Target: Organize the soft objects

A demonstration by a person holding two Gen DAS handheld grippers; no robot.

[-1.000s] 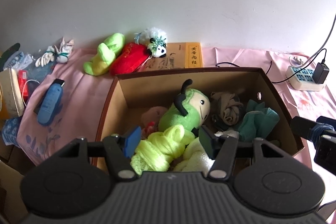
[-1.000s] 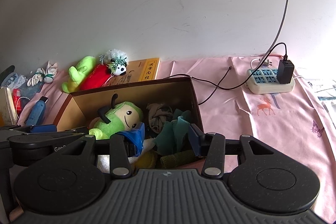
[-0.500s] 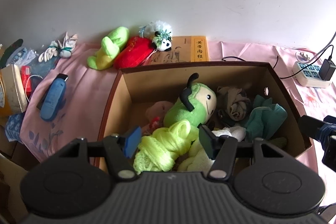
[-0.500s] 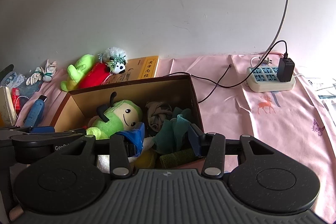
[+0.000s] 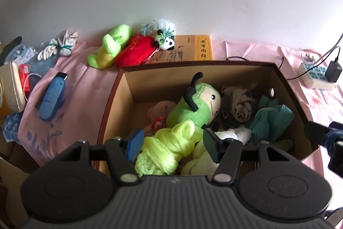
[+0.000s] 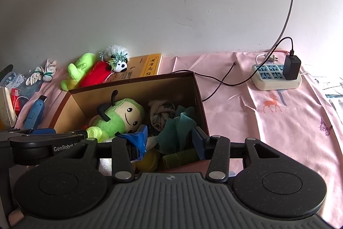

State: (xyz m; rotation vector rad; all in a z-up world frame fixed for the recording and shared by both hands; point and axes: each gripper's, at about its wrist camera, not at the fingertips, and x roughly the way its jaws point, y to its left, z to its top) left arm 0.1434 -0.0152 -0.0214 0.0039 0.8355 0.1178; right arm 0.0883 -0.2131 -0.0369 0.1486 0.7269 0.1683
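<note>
Both grippers are held over the cardboard box point(image 5: 115, 98) of soft toys: the left gripper point(image 5: 172, 146) is spread around a yellow-green mesh bundle point(image 5: 169, 149) (contact unclear), the right gripper point(image 6: 171, 142) partly parted, empty.

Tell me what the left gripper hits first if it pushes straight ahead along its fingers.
Most likely the neon yellow-green mesh bundle lying in the brown cardboard box, seen between the left gripper fingers. Depth is unclear, so contact may already be close.
</note>
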